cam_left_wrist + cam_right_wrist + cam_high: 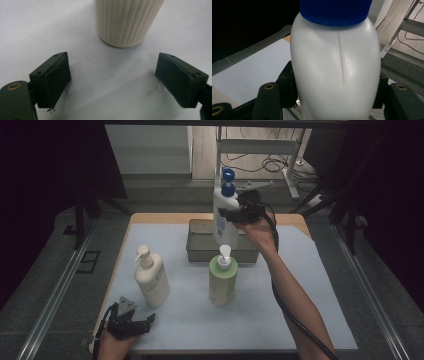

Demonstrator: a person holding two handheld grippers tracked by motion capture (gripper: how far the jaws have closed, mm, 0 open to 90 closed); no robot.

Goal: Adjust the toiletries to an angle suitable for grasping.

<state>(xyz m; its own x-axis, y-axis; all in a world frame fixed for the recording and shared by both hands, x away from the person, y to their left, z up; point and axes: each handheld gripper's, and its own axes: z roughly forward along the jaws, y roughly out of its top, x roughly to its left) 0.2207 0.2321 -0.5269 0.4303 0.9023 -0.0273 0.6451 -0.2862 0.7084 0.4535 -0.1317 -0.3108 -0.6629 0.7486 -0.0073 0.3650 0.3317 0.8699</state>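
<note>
White plastic, blue-capped bottle (224, 215) sits clenched in our right gripper (231, 215) over the grey tray (200, 251); our left gripper (112, 80) rests released near the cream bottle (126, 21).

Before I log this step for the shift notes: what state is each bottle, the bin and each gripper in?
White bottle with blue pump: upright, lifted above the bin.
Right gripper: shut on that bottle.
Cream pump bottle: standing upright on the table, untouched.
Green pump bottle: standing upright, untouched.
Grey bin: on the table.
Left gripper: open, holding nothing.
</note>
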